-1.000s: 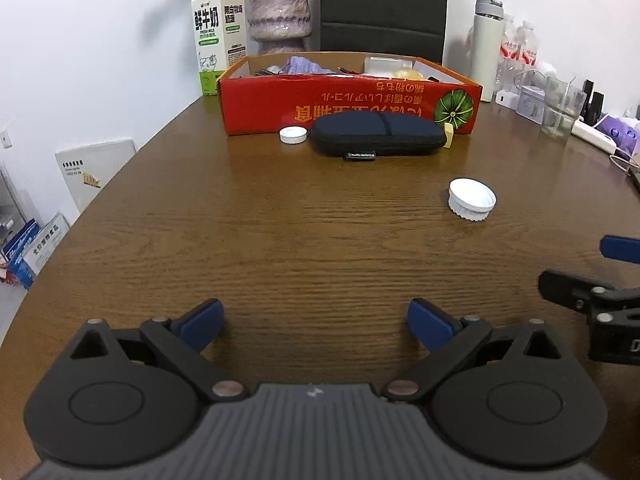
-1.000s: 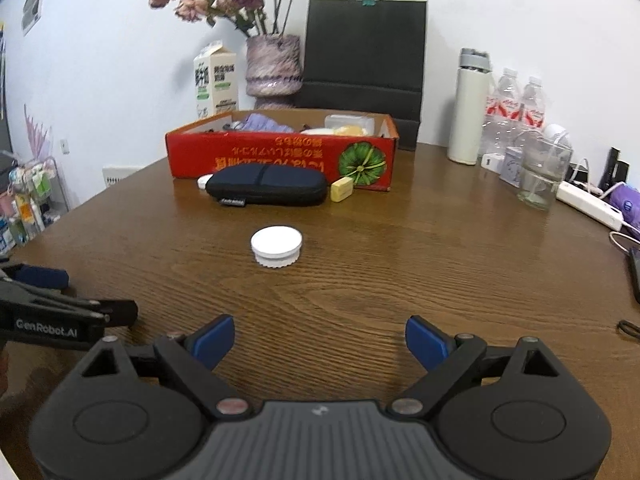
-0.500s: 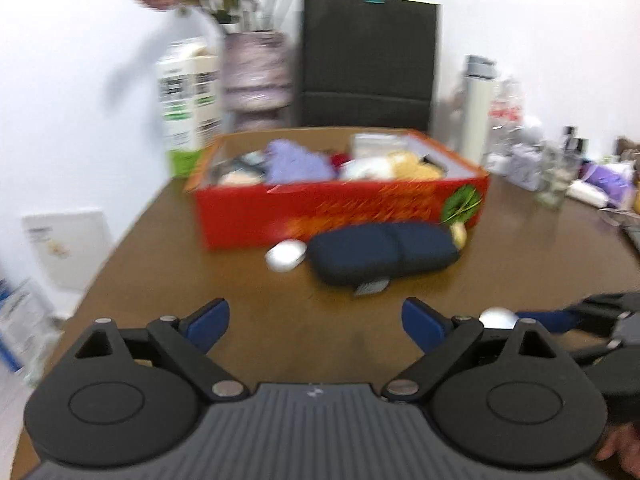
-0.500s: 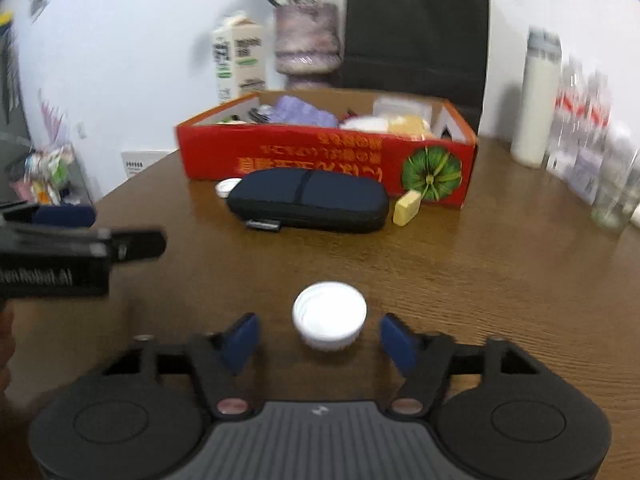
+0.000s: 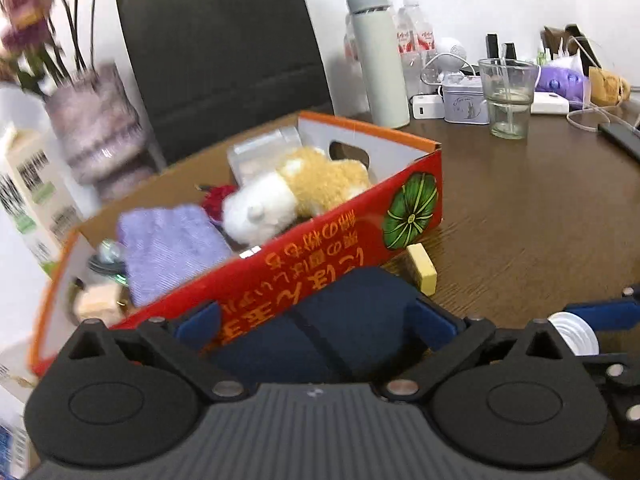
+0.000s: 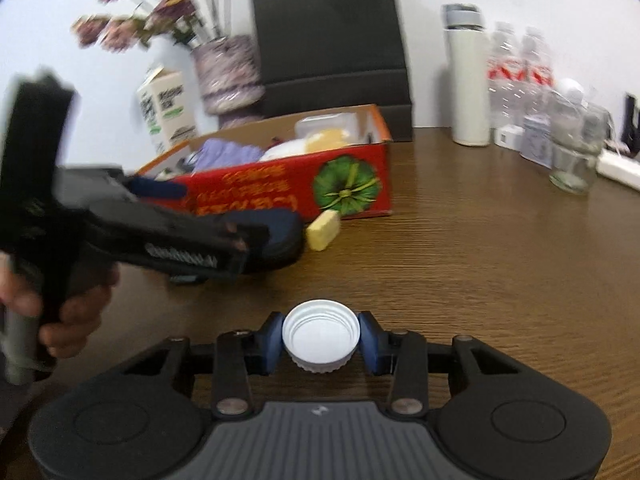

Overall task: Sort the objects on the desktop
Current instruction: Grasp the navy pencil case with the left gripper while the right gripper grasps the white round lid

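My right gripper (image 6: 320, 340) is shut on a white lid (image 6: 321, 337), open side up, just above the brown table (image 6: 480, 264). The lid also shows in the left wrist view (image 5: 574, 334). My left gripper (image 5: 316, 322) is open, its fingers on either side of the dark blue case (image 5: 340, 336) that lies in front of the red box (image 5: 320, 248). In the right wrist view the left gripper (image 6: 168, 216) covers most of the case (image 6: 280, 236). A yellow block (image 6: 323, 230) lies by the box's corner (image 6: 352, 188).
The red box holds a plush toy (image 5: 304, 196), a purple cloth (image 5: 168, 252) and small items. Behind it stand a vase (image 6: 228, 76), a milk carton (image 6: 166, 114) and a black bag (image 6: 328, 36). A white flask (image 6: 468, 76), bottles and a glass (image 6: 572, 160) stand at the right.
My right gripper moved forward and closed on the white lid. My left gripper moved forward and up to the dark blue case, close to the red box.
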### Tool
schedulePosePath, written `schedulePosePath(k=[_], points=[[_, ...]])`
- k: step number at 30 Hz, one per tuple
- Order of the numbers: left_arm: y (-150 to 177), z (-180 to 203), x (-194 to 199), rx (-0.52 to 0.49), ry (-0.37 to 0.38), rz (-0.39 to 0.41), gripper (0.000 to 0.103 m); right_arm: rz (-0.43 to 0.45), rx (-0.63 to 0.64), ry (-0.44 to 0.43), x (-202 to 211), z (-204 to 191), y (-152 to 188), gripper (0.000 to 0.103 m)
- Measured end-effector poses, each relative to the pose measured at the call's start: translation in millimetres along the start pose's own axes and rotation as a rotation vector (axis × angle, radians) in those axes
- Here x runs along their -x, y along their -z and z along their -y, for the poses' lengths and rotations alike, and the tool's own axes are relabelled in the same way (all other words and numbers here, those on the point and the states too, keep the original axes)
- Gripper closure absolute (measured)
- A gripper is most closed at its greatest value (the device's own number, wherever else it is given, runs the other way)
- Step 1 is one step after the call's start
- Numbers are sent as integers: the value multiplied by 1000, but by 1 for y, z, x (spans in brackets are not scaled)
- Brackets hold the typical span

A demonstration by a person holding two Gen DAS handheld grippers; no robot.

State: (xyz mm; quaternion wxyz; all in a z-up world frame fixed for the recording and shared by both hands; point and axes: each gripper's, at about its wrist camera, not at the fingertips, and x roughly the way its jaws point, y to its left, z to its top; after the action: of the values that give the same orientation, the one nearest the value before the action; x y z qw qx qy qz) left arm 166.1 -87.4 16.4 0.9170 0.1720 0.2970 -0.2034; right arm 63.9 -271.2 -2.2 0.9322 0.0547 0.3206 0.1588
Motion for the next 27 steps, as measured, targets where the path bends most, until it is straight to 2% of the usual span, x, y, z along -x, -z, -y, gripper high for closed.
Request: schedulePosePath(k=[3, 4, 5, 6, 8, 14, 18, 22, 27], points=[[5, -15, -1, 131, 94, -64, 0, 5, -21, 30, 1, 4, -1, 64], [11, -16, 1, 148, 116, -81, 2, 6, -24, 38, 2, 4, 0, 64], [17, -12, 5, 125, 115, -78, 9, 5, -29, 43, 2, 5, 0, 64], [24, -5, 11, 79, 88, -71, 19, 5, -32, 45, 3, 6, 1, 64], [32, 14, 23, -4, 20, -50, 27, 7, -38, 45, 6, 6, 2, 64], [34, 43, 53, 20, -14, -137, 31, 36, -38, 38, 16, 9, 4, 64], [47, 56, 84, 120, 7, -122, 31, 44, -53, 37, 21, 14, 6, 64], [67, 67, 115, 202, -60, -98, 32, 52, -54, 31, 24, 15, 8, 64], [78, 60, 153, 325, -120, -62, 34, 71, -33, 4, 30, 10, 13, 64]])
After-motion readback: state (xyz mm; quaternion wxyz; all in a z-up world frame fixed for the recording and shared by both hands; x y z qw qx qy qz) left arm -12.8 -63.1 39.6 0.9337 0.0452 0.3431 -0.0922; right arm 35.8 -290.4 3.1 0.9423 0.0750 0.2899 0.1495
